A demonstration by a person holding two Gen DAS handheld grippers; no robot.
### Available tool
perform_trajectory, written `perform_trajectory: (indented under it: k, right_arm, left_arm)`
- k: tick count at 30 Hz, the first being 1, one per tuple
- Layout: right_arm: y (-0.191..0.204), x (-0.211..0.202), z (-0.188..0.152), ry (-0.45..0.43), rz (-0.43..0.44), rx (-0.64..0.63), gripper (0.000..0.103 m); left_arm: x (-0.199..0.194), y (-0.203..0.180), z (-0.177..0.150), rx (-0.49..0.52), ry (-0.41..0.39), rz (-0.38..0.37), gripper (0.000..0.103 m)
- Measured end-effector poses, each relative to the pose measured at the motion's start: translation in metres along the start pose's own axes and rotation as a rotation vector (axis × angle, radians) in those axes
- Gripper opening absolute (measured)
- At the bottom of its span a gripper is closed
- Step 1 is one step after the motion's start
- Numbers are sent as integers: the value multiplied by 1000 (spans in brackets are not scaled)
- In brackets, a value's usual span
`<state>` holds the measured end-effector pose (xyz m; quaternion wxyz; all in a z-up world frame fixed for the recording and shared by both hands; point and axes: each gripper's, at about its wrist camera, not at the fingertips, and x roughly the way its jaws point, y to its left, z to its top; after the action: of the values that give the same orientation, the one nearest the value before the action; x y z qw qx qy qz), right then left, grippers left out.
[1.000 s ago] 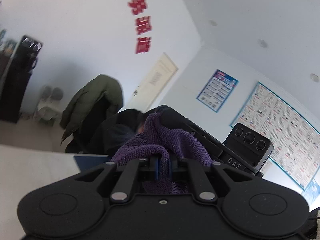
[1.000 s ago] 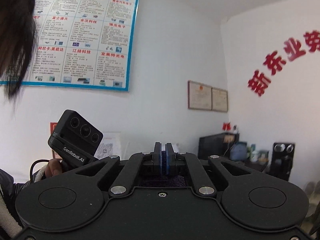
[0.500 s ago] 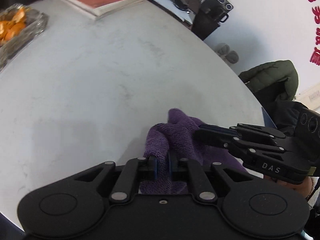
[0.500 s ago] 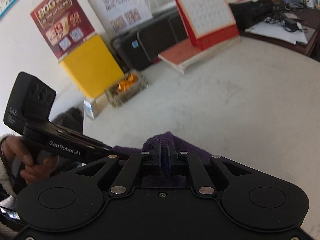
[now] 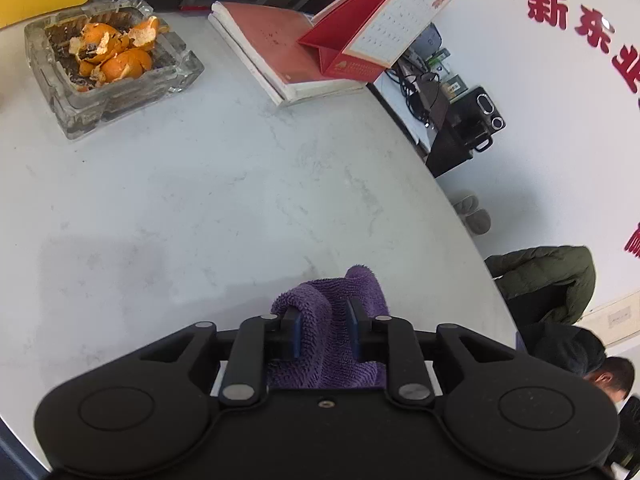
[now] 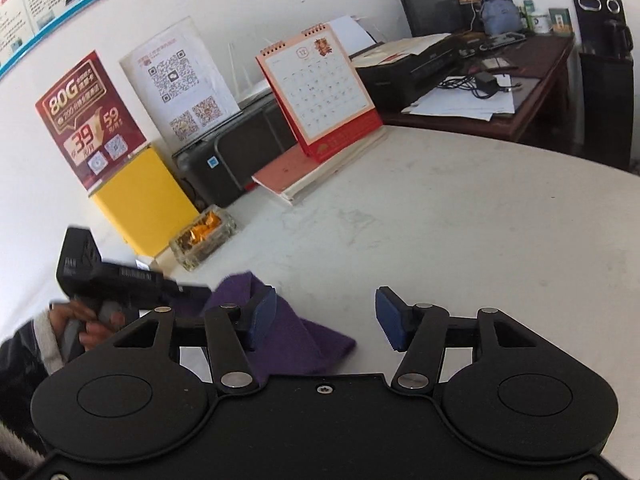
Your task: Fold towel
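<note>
The purple towel [image 5: 324, 340] sits bunched on the white table [image 5: 200, 200], near its 6 o'clock edge, rucked up into a ridge rather than lying flat. The left gripper [image 5: 323, 334] has that ridge between its fingers; the jaws stand partly apart with cloth filling the gap, and whether they pinch it or merely straddle it I cannot tell. The right gripper [image 6: 326, 320] has its jaws wide with only bare table between them — the towel lies at its 9 o'clock, beside and partly under its left finger [image 6: 262, 314].

Judging from this, the cloth needs to be laid out before any fold will hold: take a single layer at a corner, not the whole lump, keep the two grips well apart along one edge, and draw it taut and low over the table.

Both tools point forward and down at the tabletop, the left one close over the cloth. In the right wrist view the person's hand [image 6: 86, 322] wraps the left tool's handle at 9 o'clock — blurred.
</note>
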<state>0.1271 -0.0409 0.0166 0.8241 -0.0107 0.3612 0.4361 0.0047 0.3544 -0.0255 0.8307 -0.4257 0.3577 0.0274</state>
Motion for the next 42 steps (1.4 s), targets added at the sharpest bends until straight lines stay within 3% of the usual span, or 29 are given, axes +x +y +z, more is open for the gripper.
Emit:
perform_trajectory:
  k: [4,8,18,24,32,34,39,42]
  right_arm:
    - [3,-22,-42,118,-69,-160,54]
    - [2,-18,-87,219,-116,-171,53]
    - [-8,-22,-100,275,-176,-177,52]
    - [-14,-24,-107,309,-213,-180,53]
    - [-22,-27,-117,353,-261,-184,54]
    - [-24,-28,-120,365,-274,-185,54]
    - [-28,-30,-126,392,-304,-189,55]
    - [-24,-28,-125,403,-319,-197,55]
  left_arm:
    - [1,-12,6,-9,-43,-1,32]
    - [-3,-17,15,-26,-72,14,40]
    - [-7,-38,22,92,-46,109,40]
    - [-26,-30,32,105,-44,147,41]
    - [-24,-31,27,191,48,135,41]
    - [-19,-31,26,240,93,164,42]
    - [-3,-31,19,400,200,336,41]
    - [3,-41,1,521,246,329,44]
